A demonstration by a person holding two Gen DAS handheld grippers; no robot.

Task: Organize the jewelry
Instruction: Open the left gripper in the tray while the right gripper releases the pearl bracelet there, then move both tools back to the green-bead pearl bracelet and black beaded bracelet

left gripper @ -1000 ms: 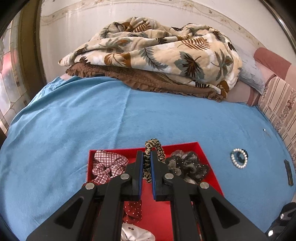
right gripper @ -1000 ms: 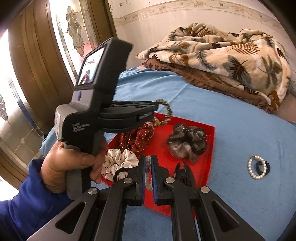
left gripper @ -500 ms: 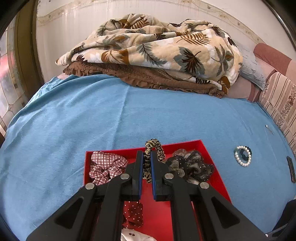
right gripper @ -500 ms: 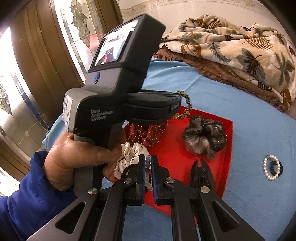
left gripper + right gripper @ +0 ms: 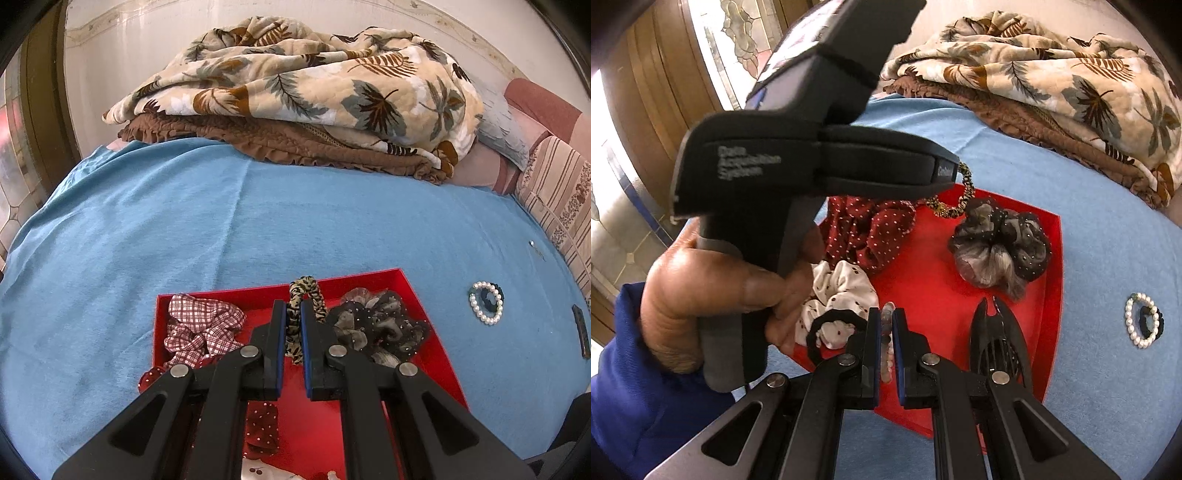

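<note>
gripping a leopard hair tie [image 5: 294, 325], left gripper [image 5: 293, 308] unmoved; right gripper [image 5: 885, 319] lower, clamping beads [image 5: 886, 339].

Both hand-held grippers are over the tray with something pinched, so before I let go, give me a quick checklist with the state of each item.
1. Left hand-held gripper shut on the leopard-print hair tie: ok.
2. Right hand-held gripper shut on the clear bead bracelet: ok.
3. Both loads over the red tray: ok.
4. Bare tray floor for the bracelet to land on: cannot tell, white scrunchie and black hair claw sit close.
5. Everything collected: not ok, pearl bracelet lies on the blue bedspread.
</note>
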